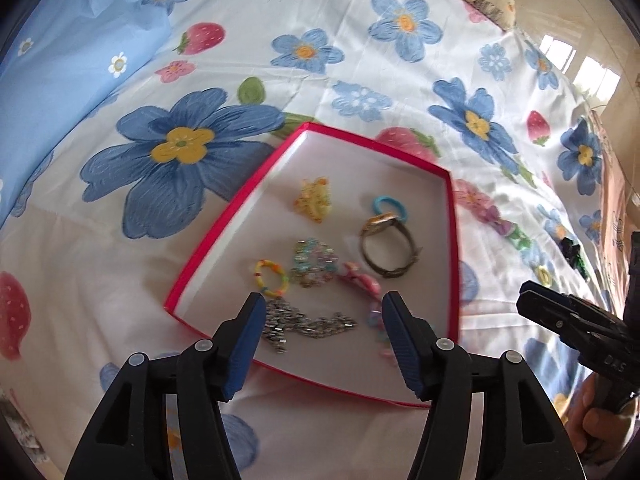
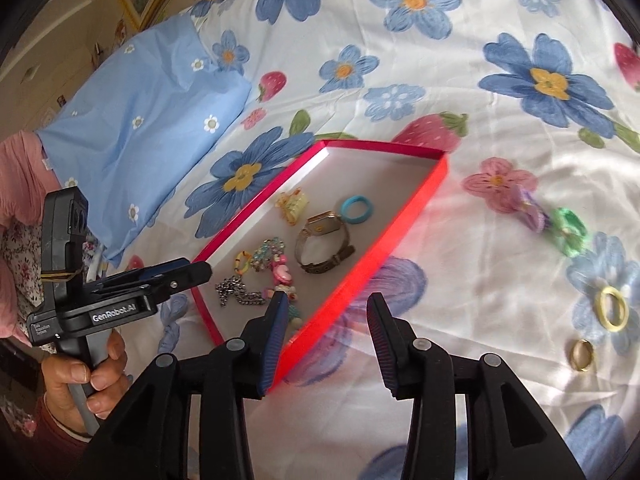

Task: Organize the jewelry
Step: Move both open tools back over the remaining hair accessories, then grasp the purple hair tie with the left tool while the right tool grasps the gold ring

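A red-rimmed box (image 1: 224,236) (image 2: 404,236) lies on the flowered bedsheet. Inside are a watch (image 1: 390,246) (image 2: 324,240), a blue ring (image 1: 390,206) (image 2: 356,210), a yellow clip (image 1: 314,200) (image 2: 292,204), a beaded loop (image 1: 272,278), a silver chain (image 1: 308,326) (image 2: 240,294) and pink beads (image 1: 360,280) (image 2: 282,274). My left gripper (image 1: 324,316) (image 2: 196,274) is open and empty over the box's near end. My right gripper (image 2: 326,316) (image 1: 532,300) is open and empty over the box's right wall. On the sheet to the right lie a purple and green piece (image 2: 552,220) (image 1: 508,228), a yellow ring (image 2: 610,306) and a gold ring (image 2: 582,354).
A light blue pillow (image 2: 140,120) (image 1: 72,48) lies to the left of the box. A dark hair piece (image 1: 572,254) lies on the sheet at the far right. The bed's edge and a tiled floor (image 1: 592,60) show at the upper right.
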A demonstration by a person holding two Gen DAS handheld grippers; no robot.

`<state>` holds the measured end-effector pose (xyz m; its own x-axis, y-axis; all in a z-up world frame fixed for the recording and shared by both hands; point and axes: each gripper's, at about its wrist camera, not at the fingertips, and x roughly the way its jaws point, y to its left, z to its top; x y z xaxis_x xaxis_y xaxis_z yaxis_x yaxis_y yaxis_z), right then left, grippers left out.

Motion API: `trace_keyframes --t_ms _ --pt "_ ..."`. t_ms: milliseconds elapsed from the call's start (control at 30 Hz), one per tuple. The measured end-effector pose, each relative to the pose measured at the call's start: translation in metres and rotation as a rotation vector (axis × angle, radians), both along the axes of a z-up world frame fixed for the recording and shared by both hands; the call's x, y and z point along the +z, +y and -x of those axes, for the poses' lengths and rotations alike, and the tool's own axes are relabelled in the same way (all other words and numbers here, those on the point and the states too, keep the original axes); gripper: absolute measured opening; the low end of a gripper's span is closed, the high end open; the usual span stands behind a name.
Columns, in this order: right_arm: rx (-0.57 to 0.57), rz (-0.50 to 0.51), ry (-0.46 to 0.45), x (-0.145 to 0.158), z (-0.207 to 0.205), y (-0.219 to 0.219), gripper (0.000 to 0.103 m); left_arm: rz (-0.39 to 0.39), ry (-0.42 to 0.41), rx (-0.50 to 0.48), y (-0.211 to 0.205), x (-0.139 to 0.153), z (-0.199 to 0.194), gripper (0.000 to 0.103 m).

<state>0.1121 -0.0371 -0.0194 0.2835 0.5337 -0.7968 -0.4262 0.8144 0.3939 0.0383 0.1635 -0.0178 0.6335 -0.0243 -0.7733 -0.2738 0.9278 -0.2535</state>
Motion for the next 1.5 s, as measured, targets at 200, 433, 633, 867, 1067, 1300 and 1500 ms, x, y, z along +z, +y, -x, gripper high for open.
trace_keyframes --t_ms 200,433,633,867,1067,1300,1500 --pt "-0.089 0.012 0.011 0.001 0.001 -0.043 0.043 -0.002 -0.020 -0.082 -0.026 0.011 -0.005 0.060" --pt "-0.183 0.044 -0.012 0.005 0.007 -0.095 0.045 -0.036 -0.008 -0.181 -0.065 0.012 -0.027 0.060" --pt "-0.250 0.061 0.002 -0.002 0.009 -0.129 0.045 -0.028 -0.008 -0.240 -0.090 0.011 -0.048 0.060" --pt "-0.285 0.093 0.013 -0.017 0.004 -0.146 0.045 0.015 0.010 -0.252 -0.108 0.003 -0.085 0.060" --pt "-0.265 0.128 0.004 -0.027 -0.004 -0.141 0.045 0.056 0.029 -0.253 -0.120 -0.008 -0.125 0.060" --pt "-0.247 0.153 0.016 -0.038 -0.013 -0.138 0.044 0.085 0.053 -0.262 -0.139 -0.025 -0.180 0.060" --pt "-0.227 0.207 -0.004 -0.044 -0.018 -0.134 0.033 0.090 0.066 -0.272 -0.156 -0.040 -0.231 0.060"
